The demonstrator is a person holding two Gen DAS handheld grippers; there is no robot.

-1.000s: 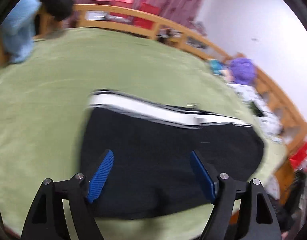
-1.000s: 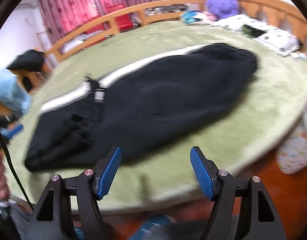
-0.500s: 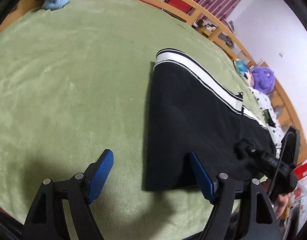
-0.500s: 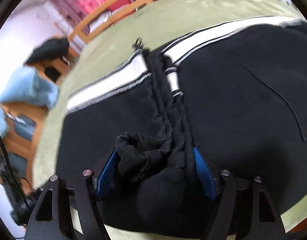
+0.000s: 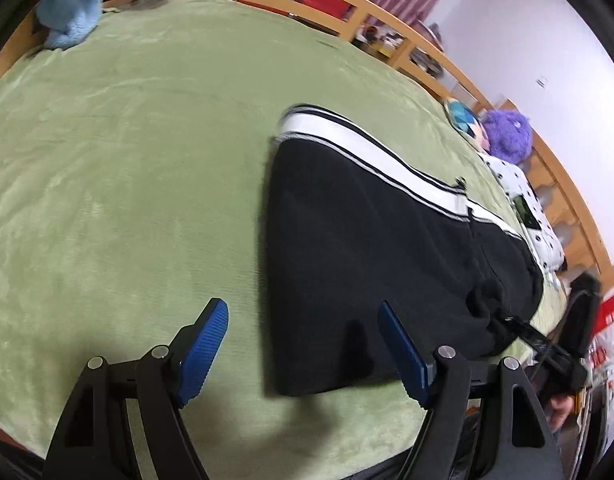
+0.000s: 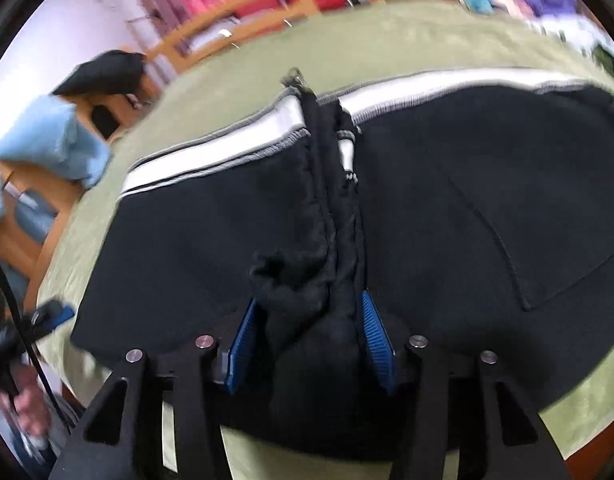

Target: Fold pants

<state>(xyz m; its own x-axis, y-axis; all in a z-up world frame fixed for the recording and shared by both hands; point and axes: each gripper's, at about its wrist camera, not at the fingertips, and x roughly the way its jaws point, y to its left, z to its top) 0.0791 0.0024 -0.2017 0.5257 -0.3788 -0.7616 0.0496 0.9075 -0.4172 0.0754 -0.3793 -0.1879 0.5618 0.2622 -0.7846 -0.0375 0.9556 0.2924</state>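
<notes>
Black pants (image 5: 359, 248) with a white side stripe lie flat on the green blanket (image 5: 127, 160). My left gripper (image 5: 303, 344) is open and hovers over the near corner of the leg end, one finger over the blanket, one over the cloth. In the right wrist view the pants (image 6: 447, 208) fill the frame. My right gripper (image 6: 307, 332) has its jaws narrowed around a bunched fold of the pants near the near edge. The right gripper also shows at the far right of the left wrist view (image 5: 547, 350).
A wooden bed rail (image 5: 407, 36) runs along the far side. A light blue cloth (image 5: 71, 20) lies at the far left corner. A purple plush toy (image 5: 507, 134) and a dotted pillow (image 5: 523, 200) lie at the right end.
My right gripper has narrowed its jaws around the bunched fold of the pants. My left gripper has shifted slightly, so the leg end lies more between its fingers.
</notes>
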